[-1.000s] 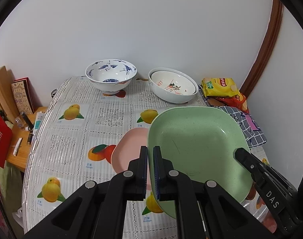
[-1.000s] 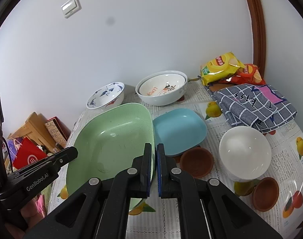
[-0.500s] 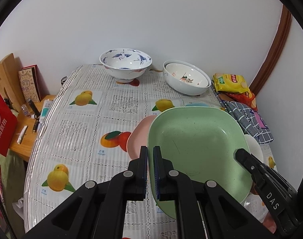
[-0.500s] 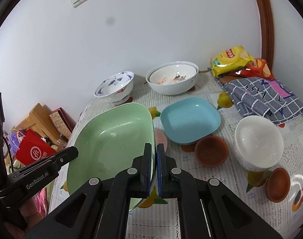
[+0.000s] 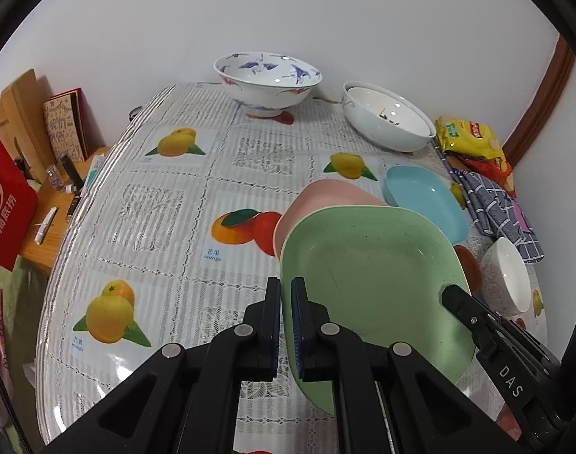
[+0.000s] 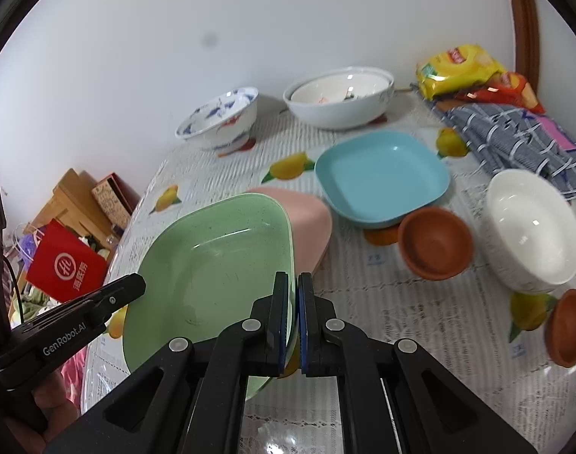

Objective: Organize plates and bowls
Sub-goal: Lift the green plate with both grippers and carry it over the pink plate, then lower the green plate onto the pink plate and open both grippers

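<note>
Left wrist view: two grippers held one green plate (image 5: 371, 280) above the table (image 5: 167, 204).
Left gripper (image 5: 286, 302) and right gripper (image 6: 292, 302) were each clamped tight on opposite rims, the plate overlapping a pink plate (image 6: 310, 219).

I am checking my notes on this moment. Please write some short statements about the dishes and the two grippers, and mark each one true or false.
1. Both the left gripper and the right gripper clamp the green plate. True.
2. The blue plate lies upside down. False: it rests right side up on the table.
3. The pink plate lies partly under the green plate. True.
4. The white bowl is stacked inside a brown dish. False: it stands beside it.
</note>
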Tool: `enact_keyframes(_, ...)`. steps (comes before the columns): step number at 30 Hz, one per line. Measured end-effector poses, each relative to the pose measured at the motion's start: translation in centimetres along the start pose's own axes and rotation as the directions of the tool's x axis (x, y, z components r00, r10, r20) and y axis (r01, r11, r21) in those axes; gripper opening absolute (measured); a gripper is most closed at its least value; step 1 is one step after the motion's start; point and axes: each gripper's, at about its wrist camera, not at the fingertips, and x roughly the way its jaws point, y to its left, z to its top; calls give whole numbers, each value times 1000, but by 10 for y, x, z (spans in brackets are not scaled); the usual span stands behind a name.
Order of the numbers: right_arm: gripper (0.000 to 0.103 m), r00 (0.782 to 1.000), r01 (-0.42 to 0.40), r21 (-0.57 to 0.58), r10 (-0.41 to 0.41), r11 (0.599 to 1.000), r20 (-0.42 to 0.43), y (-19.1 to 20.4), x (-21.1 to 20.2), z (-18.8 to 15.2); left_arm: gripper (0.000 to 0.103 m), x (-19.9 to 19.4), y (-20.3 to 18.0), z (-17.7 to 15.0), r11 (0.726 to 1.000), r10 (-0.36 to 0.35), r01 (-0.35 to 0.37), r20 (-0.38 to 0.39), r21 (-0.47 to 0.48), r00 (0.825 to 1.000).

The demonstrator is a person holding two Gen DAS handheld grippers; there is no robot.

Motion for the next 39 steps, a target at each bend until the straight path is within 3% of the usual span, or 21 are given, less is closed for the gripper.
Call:
enact_keyframes(24,7,995,-33,-147,18,989,-102,0,76,50,6,53,-3,31,993,85,-89,-51,-82,995)
enact_keyframes(39,10,995,-15,-202,-4,979,-95,-7,96,70,6,68,-9,29,995,52,-57,-66,-78,996)
